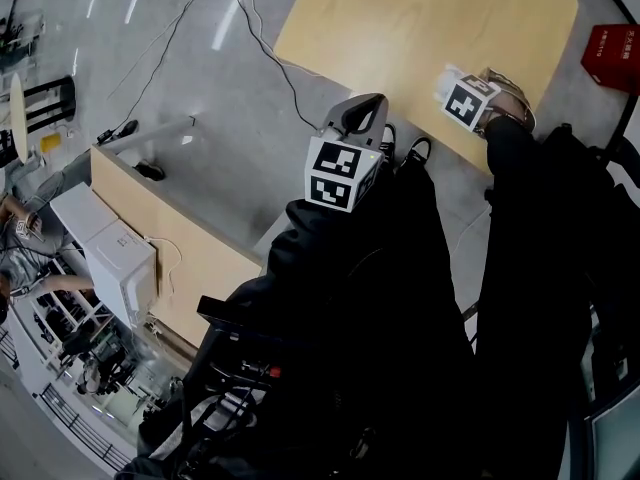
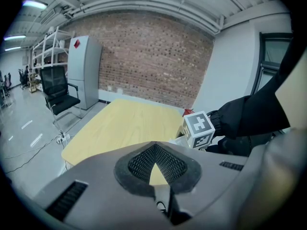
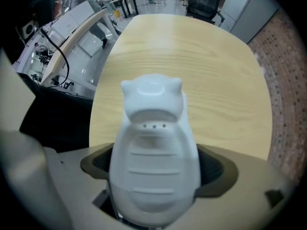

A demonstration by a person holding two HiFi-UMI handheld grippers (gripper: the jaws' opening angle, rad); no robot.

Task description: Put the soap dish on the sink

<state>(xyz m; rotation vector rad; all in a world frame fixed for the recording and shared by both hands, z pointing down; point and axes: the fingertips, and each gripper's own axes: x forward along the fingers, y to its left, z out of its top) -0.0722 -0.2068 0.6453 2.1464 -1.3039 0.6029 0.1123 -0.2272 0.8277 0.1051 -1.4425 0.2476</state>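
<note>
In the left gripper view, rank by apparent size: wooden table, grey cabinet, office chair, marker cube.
Largest to smallest:
1. wooden table
2. grey cabinet
3. office chair, nearly level with the cabinet, so unsure
4. marker cube, smallest despite being nearest

"Where are the two grippers?"

"The left gripper [image 1: 362, 120] hangs over the grey floor [image 1: 200, 78], just short of the wooden table [image 1: 400, 18]. The right gripper [image 1: 458, 86] is over the table's near edge, with a white soap dish [image 1: 446, 76] at its tip."

"What else?"

"Cables [image 1: 262, 40] on the floor, and a red box [image 1: 612, 53] beside the table."
</note>
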